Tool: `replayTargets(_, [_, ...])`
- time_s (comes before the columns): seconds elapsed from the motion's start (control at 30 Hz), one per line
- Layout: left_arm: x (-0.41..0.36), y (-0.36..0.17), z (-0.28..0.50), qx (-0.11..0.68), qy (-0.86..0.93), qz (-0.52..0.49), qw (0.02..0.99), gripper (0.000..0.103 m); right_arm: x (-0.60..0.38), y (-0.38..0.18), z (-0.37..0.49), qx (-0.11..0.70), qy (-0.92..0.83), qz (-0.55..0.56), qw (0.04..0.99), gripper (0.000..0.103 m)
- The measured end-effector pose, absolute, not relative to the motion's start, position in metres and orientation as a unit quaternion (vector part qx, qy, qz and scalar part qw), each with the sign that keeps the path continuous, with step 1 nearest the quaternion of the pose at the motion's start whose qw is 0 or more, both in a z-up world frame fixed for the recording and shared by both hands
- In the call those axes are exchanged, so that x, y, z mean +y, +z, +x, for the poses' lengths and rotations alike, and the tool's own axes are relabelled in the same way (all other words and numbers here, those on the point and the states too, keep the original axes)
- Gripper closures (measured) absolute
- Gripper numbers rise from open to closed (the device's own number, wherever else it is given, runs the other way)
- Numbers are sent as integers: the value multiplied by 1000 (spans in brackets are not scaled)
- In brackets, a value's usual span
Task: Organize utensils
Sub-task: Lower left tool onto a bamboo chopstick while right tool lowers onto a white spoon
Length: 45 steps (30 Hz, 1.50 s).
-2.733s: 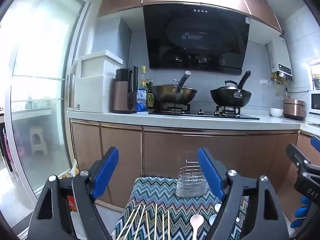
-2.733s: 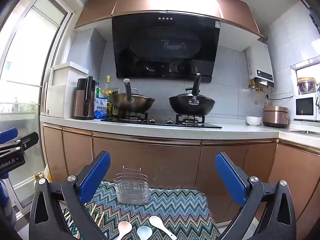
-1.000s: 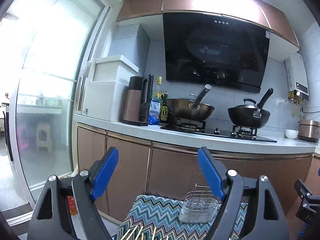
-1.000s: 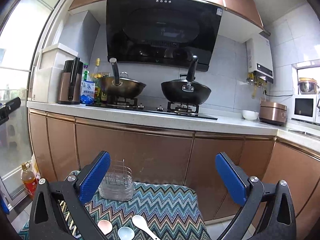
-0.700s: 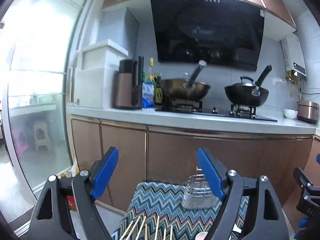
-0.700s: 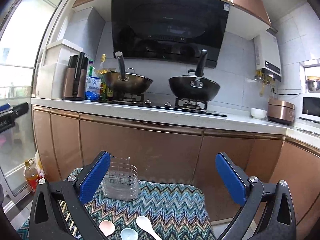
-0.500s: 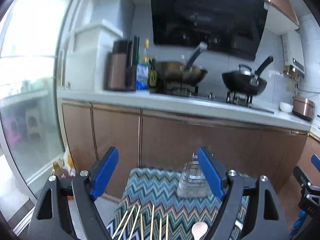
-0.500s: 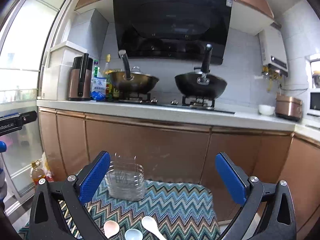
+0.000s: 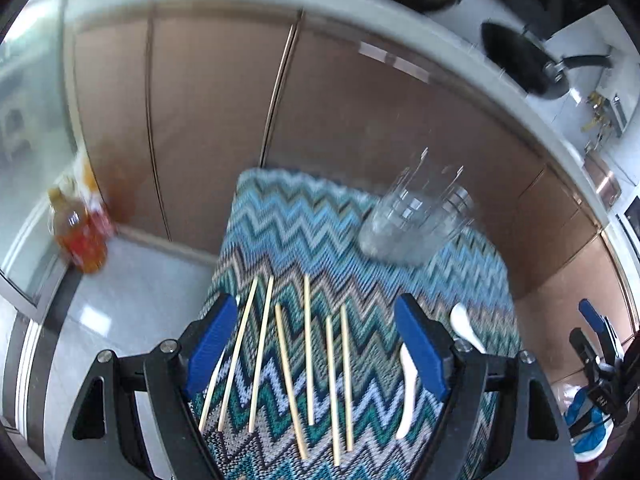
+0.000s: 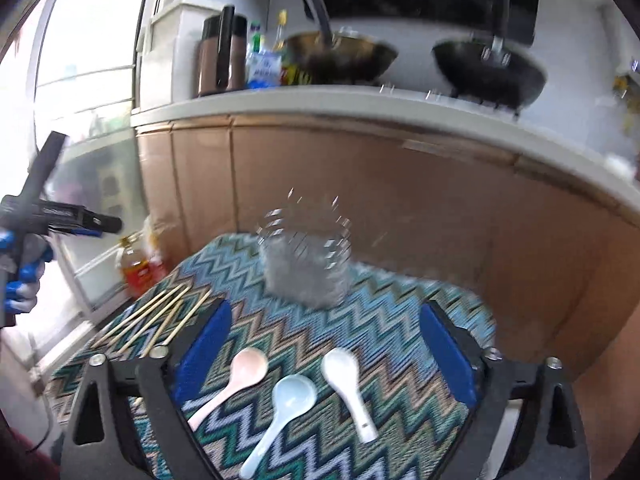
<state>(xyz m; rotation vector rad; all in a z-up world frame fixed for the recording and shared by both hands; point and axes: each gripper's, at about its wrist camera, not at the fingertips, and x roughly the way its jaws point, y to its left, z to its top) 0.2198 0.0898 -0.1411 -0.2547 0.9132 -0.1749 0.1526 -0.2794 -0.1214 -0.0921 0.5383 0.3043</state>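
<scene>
Lying loose on the zigzag-patterned cloth [image 9: 288, 232]: six pale chopsticks [image 9: 306, 356], roughly parallel, seen in the left wrist view between the spread blue pads of the left gripper [image 9: 316, 350]. Jaws wide apart, nothing clamped. Positioned on the other side of the cloth, in the right wrist view: three spoons side by side, namely a pink spoon [image 10: 232, 382], a light blue spoon [image 10: 280, 416] and a white spoon [image 10: 348, 388]. Framed between the pads of the right gripper [image 10: 324, 354], jaws closing but clear of all three, no spoon gripped. Placed upright at the far end of the cloth, well apart from chopsticks and spoons: a wire utensil holder [image 10: 306, 258], blurred, apparently empty. Located beyond the cloth: copper-coloured cabinet doors [image 10: 360, 200] under a pale countertop [image 10: 320, 100], carrying two woks [image 10: 340, 58]. Standing on the floor beside the cabinets: an orange bottle [image 9: 80, 240]. Visible at the left edge of the right wrist view: a blue-gloved hand [image 10: 20, 280] on the other tool.
</scene>
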Motion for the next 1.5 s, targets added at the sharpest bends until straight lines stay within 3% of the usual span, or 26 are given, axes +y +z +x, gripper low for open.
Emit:
replayTargets(0.07, [91,-155,231,462,-91,-119,874,26,-284,-130,165,289,165,-34,942,42])
replayTargets(0.1, [91,-164,239,476,-96,-114,867,28,-287,-139,174,309,179,-23,934,47])
replayTargets(0.13, [91,-171,246,486,-96,-111,861,36,-289,-144,180,321,184,-18,929,55])
replayTargets(0.17, [92,-177,252,497,-96,-110,855,48,-291,-149,185,331,188,-14,924,60])
replayTargets(0.27, [94,-202,278,545,-100,-101,826,64,-298,-168,206,369,206,-1,906,68])
replayTargets(0.77, [92,-279,349,625,-62,-18,778,87,-313,-211,256,430,203,-6,880,68])
replayTargets(1.17, [85,-299,363,639,-58,7,767,97,-304,-230,259,458,251,6,853,68])
replayTargets(1.5, [82,-299,361,636,-49,5,770,98,-295,-252,261,497,310,33,810,71])
